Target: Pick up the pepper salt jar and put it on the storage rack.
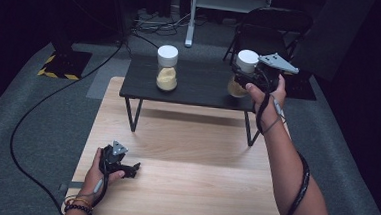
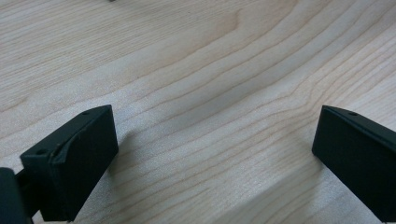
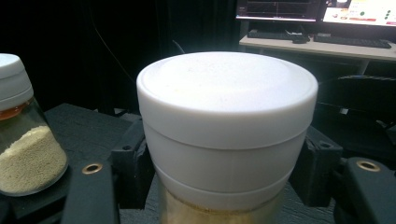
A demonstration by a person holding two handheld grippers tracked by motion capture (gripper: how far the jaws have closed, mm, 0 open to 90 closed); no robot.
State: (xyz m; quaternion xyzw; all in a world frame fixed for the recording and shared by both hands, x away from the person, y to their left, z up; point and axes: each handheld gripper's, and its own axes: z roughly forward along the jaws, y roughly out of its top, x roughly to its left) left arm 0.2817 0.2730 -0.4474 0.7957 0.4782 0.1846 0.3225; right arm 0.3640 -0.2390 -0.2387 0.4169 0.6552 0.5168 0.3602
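A person works at a light wooden table with a gripper in each hand. The right gripper reaches to the far right end of a small black raised shelf that stands on thin metal legs at the back of the table, and its jaws are clamped on either side of a glass jar with a white lid. In the right gripper view the black jaws press against the jar just under that lid, and tan grainy contents show in the glass below. A second jar, also white-lidded and roughly half full of the same yellowish grains, stands upright on the shelf well to the left of the held one; it appears at the left edge of the right gripper view. The left gripper rests low on the near left part of the table, held in the left hand, well apart from both jars. In the left gripper view its jaws stand wide apart over bare wood grain, with nothing between them. A black folding chair stands on the grey carpet beyond the shelf.
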